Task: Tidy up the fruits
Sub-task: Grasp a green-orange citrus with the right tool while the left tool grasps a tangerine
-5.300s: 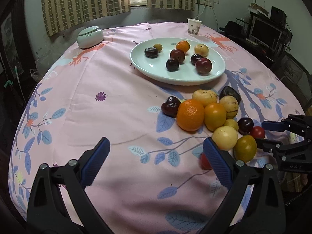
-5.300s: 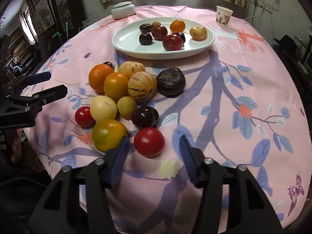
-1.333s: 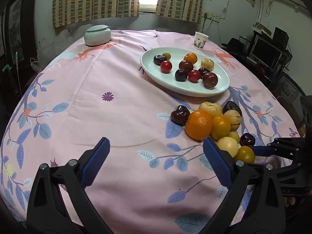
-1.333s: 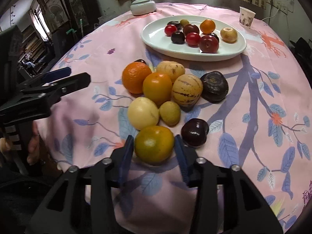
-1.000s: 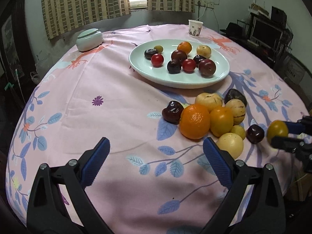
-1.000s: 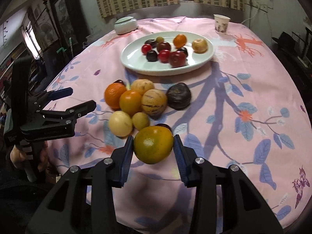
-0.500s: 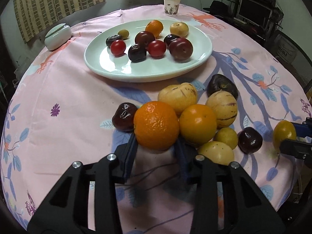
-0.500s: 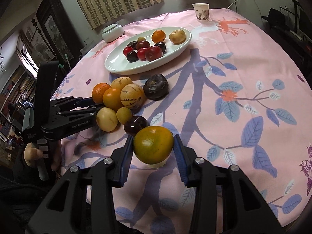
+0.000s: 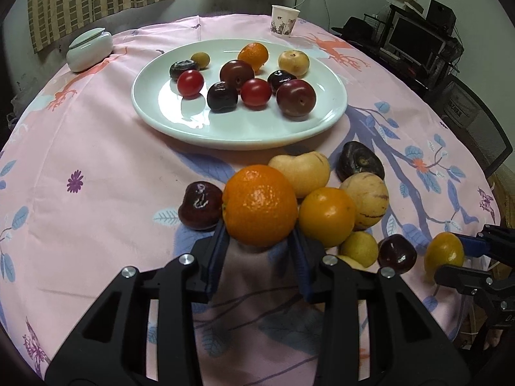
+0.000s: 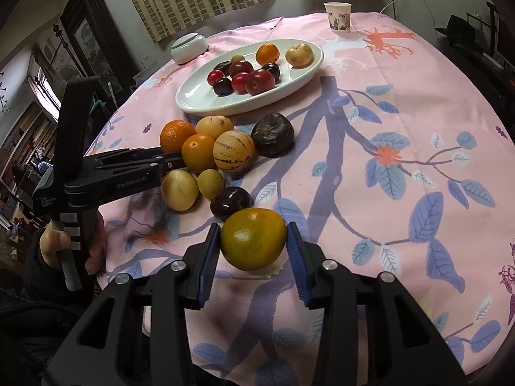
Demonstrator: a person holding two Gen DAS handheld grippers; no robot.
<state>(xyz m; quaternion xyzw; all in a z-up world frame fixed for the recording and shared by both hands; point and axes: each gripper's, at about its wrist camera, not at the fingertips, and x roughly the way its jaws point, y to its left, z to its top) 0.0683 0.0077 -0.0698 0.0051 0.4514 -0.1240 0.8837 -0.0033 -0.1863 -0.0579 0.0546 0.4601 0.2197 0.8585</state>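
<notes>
Fruit is part sorted: the oval white plate (image 9: 331, 119) toward the tabletop's far edge carries ten small fruits, seven loose ones lie nearer. Left tool (image 9: 259, 247) has just clamped the big orange (image 9: 259, 205); right tool (image 10: 254, 247) grips a green-orange citrus (image 10: 253, 238). Whether the orange has left the cloth stays hidden.
</notes>
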